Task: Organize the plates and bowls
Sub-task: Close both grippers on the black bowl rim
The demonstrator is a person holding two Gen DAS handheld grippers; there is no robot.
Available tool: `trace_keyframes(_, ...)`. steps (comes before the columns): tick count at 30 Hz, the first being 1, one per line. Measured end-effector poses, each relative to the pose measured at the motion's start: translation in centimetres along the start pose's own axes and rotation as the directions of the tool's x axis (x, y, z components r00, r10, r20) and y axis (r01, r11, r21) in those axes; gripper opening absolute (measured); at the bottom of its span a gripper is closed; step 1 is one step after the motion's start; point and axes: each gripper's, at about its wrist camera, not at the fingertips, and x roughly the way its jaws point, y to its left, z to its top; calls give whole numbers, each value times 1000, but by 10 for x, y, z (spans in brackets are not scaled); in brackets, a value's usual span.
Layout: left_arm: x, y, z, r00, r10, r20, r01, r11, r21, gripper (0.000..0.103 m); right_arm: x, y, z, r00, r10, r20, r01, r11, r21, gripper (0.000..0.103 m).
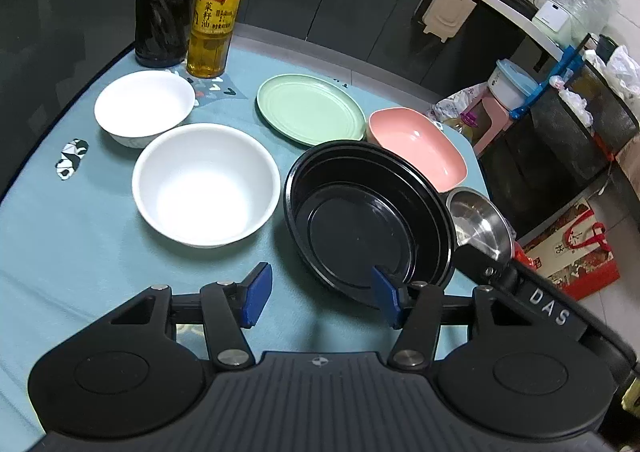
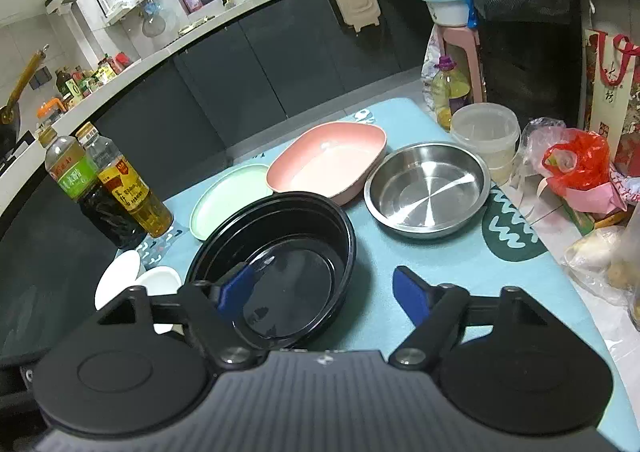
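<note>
Black bowl [image 1: 360,220]; beyond it, mint-green plate [image 1: 310,108], pink dish [image 1: 420,146], two white bowls [image 1: 206,184]; teal panda-patterned cloth [image 1: 72,158] beneath.

My left gripper [image 1: 320,294] is hanging with its jaws spread over bare blue cloth [image 1: 100,244] at six o'clock. The large white bowl [image 1: 206,184] is blocking twelve o'clock, the black bowl [image 1: 368,212] is crowding one o'clock, and two bottles [image 1: 192,4] are walling off eleven. My right gripper [image 2: 324,292] is facing open cloth running toward the steel bowl [image 2: 426,190] at one o'clock.
</note>
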Motion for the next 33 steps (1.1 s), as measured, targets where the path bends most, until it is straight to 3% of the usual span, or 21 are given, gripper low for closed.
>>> trace_keyframes(7,24,0,9,998,-21,-51,19,999,-33,42,22,-10,3,998,5,-60,-3,1000,26,63)
trace_keyframes(16,53,4,16,996,11,-86,-15,999,-47,38,42,-15,7,996,-2,-92,5,1000,27,62)
trace_keyframes(18,58,4,16,996,10,-85,-13,1000,-27,22,47,-16,6,995,3,-104,-1,1000,23,53)
trace_keyframes(19,60,4,16,996,10,-85,-11,1000,-15,16,49,-16,5,993,9,-114,-7,1000,22,40)
trace_keyframes(20,61,4,16,996,5,-86,-6,1000,-3,16,51,-17,5,992,19,-126,-16,1000,25,20)
trace_keyframes(22,58,4,14,998,9,-64,-9,1000,9,16,49,-19,4,991,11,-131,-7,1000,30,11)
trace_keyframes(33,14,6,-5,999,-36,-35,38,998,49,16,-5,-9,-8,998,19,-66,-20,1000,-17,12)
